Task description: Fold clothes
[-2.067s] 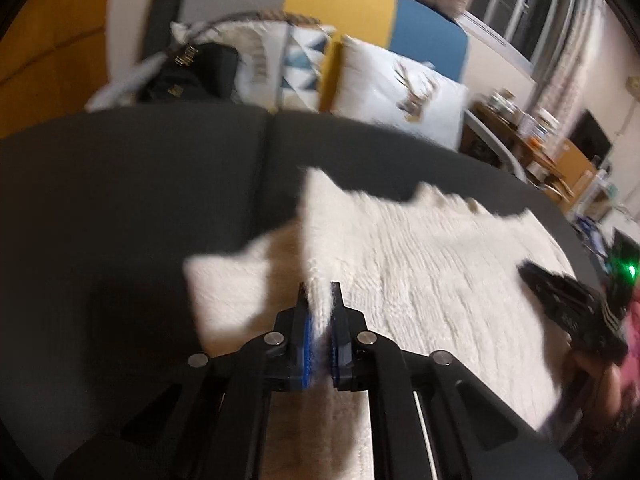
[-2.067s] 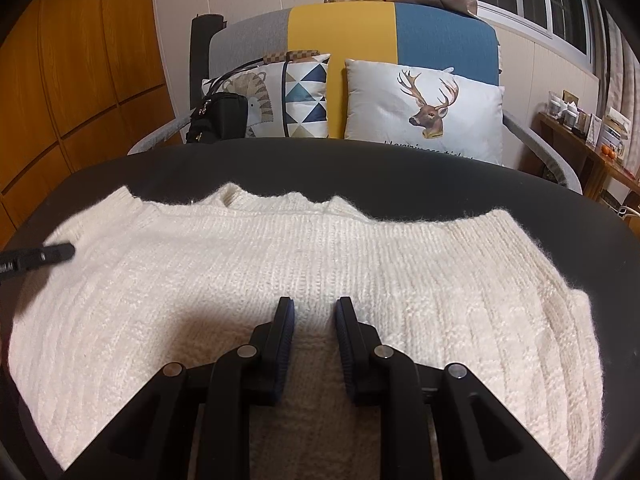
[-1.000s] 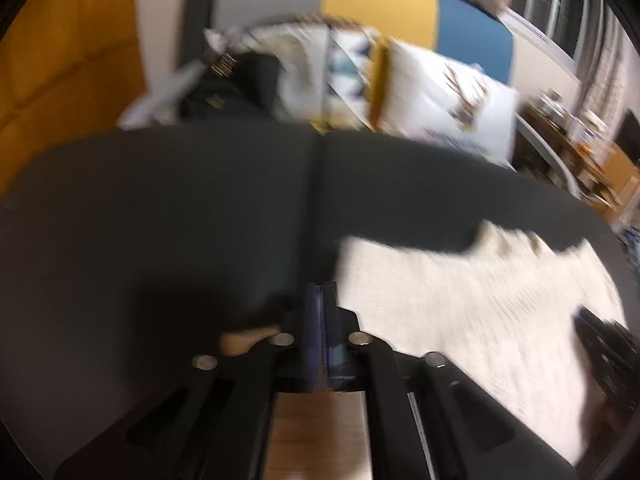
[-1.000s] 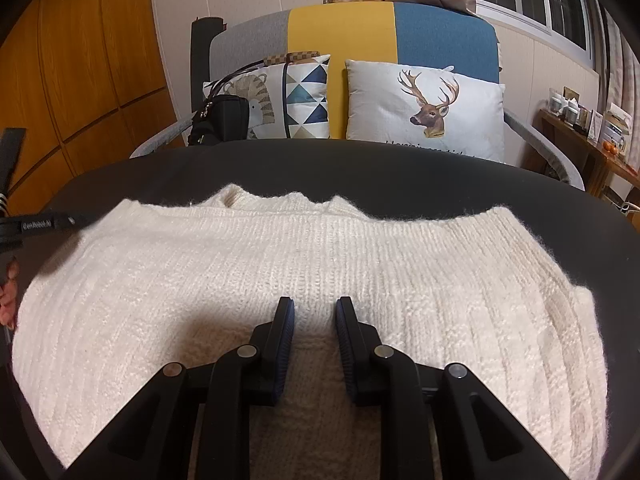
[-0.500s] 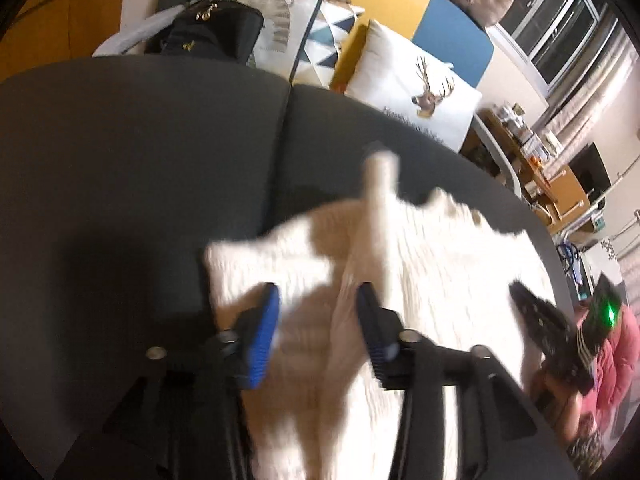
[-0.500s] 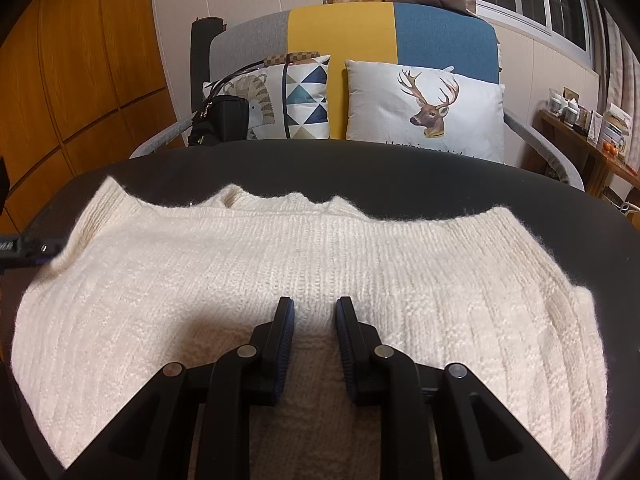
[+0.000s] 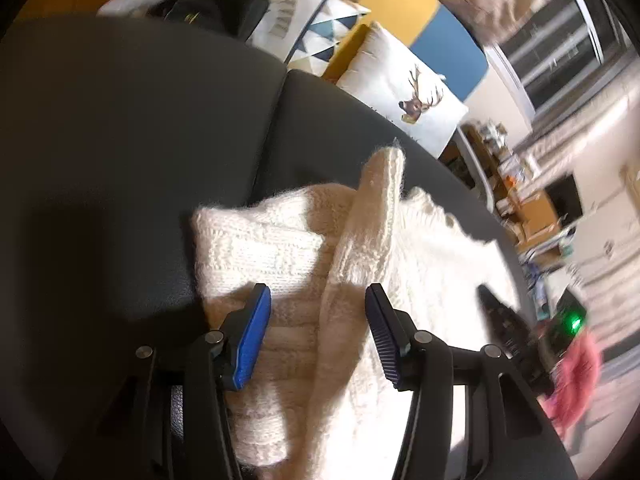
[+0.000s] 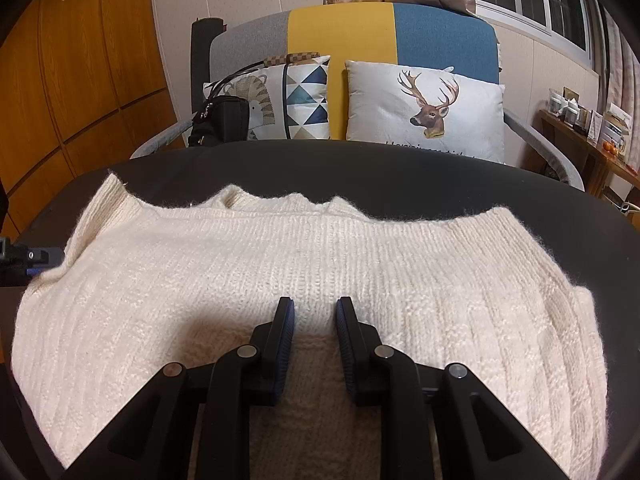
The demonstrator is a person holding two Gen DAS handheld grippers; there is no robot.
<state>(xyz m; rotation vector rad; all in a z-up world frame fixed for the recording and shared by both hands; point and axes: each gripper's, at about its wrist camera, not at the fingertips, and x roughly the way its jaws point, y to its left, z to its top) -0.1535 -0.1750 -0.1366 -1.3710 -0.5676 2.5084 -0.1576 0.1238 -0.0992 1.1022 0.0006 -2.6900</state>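
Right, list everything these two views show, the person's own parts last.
sweater: one, cream knit, spread on the dark table
sleeve: one, cream, folded onto the sweater, between the left fingers
deer cushion: one, white, sofa
triangle cushion: one, blue and white, beside it
bag: one, black, sofa's left end
left gripper: black, blue pads, just opening, pads clear of the sleeve
right gripper: black, slightly parted over the sweater
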